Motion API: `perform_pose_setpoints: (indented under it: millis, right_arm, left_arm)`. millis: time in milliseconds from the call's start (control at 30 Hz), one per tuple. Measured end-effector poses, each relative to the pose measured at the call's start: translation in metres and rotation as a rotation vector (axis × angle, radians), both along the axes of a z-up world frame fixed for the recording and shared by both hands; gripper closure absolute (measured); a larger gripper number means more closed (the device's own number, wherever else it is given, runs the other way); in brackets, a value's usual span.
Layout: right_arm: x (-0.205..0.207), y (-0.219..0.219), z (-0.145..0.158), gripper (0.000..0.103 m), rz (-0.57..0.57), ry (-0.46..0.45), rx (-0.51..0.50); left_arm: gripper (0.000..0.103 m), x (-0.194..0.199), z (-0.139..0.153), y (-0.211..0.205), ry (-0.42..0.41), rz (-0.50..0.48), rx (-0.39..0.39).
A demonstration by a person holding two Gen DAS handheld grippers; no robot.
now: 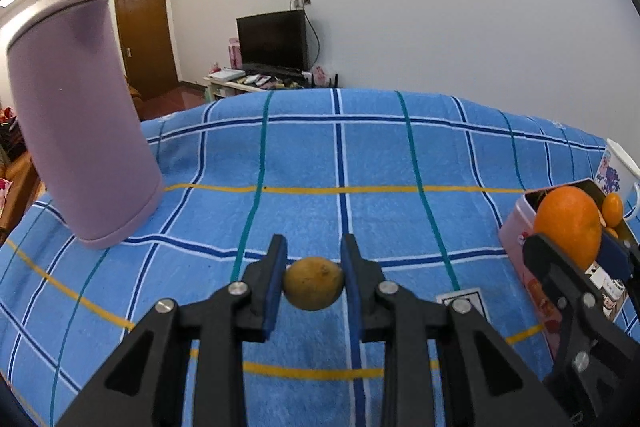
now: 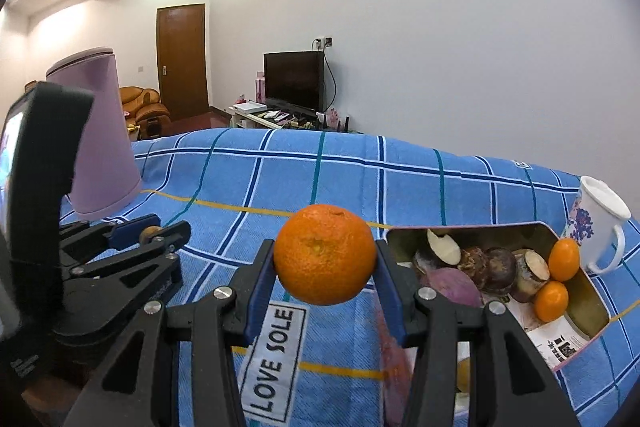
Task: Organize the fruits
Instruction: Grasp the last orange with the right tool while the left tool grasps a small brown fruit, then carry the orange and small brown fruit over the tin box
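A small yellowish-brown round fruit (image 1: 314,283) is pinched in the left gripper (image 1: 314,285) fingers (image 1: 276,279) above the blue plaid cloth-covered surface (image 1: 360,163). A large orange (image 2: 325,254) is pinched by the right gripper (image 2: 325,267), left of the pink open tin box (image 2: 576,355) holding two small oranges (image 2: 563,259) and purple root pieces (image 2: 480,267). A white printed mug (image 2: 596,223) is seen just behind the box, a tall lilac cylinder (image 1: 80,119) far left of it.

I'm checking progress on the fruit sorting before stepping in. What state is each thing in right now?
left gripper: shut on a small yellowish fruit, lifted.
right gripper: shut on the big orange, lifted.
pink tin: open, holds two small oranges and cut root vegetables.
white mug: upright.
purple container: standing, lid on.
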State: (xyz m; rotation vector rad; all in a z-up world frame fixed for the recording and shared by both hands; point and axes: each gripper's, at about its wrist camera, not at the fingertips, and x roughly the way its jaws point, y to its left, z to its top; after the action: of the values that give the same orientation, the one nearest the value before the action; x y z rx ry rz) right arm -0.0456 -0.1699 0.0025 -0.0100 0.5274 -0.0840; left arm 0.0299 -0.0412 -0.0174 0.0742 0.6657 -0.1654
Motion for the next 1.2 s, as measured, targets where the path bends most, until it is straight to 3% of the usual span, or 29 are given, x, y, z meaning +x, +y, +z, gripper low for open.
perform_pose_setpoints:
  millis: [500,1200]
  right_arm:
    - [-0.033,-0.055,0.003,0.053,-0.070,-0.021,0.007]
    - [-0.062,-0.142,0.008,0.054,-0.191,-0.041,-0.005]
  left_arm:
    - [0.074,-0.042,0.018,-0.046,-0.096,-0.046,0.024]
    - [0.074,-0.073,0.032,-0.129,-0.136,-0.158,0.011]
